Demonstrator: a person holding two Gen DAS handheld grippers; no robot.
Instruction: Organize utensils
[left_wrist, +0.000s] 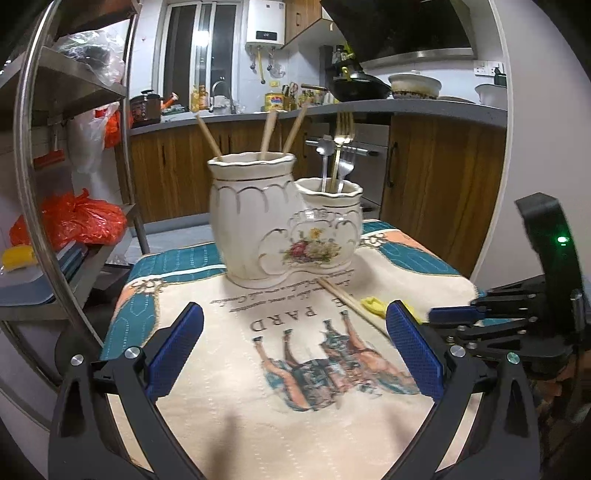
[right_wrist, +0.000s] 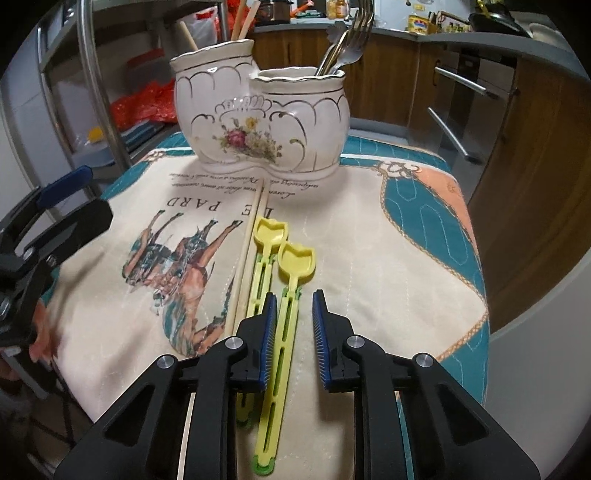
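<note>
A white floral ceramic holder (right_wrist: 258, 125) with two compartments stands on the printed cloth (right_wrist: 369, 258). Wooden chopsticks (left_wrist: 267, 134) stick out of its taller side, metal forks and a spoon (left_wrist: 341, 155) out of the shorter side. On the cloth lie a pair of chopsticks (right_wrist: 247, 258) and two yellow plastic spoons (right_wrist: 271, 232), (right_wrist: 297, 258). My right gripper (right_wrist: 294, 299) straddles the nearer spoon's handle; the left pad is close to it and a gap shows at the right pad. My left gripper (left_wrist: 294, 312) hangs open over the cloth with nothing between its fingers.
A metal shelf rack (left_wrist: 74, 92) with orange bags stands left of the table. Wooden cabinets (left_wrist: 443, 184) and a kitchen counter (left_wrist: 406, 107) with pots lie behind. The cloth's right edge (right_wrist: 476, 295) drops off toward the floor.
</note>
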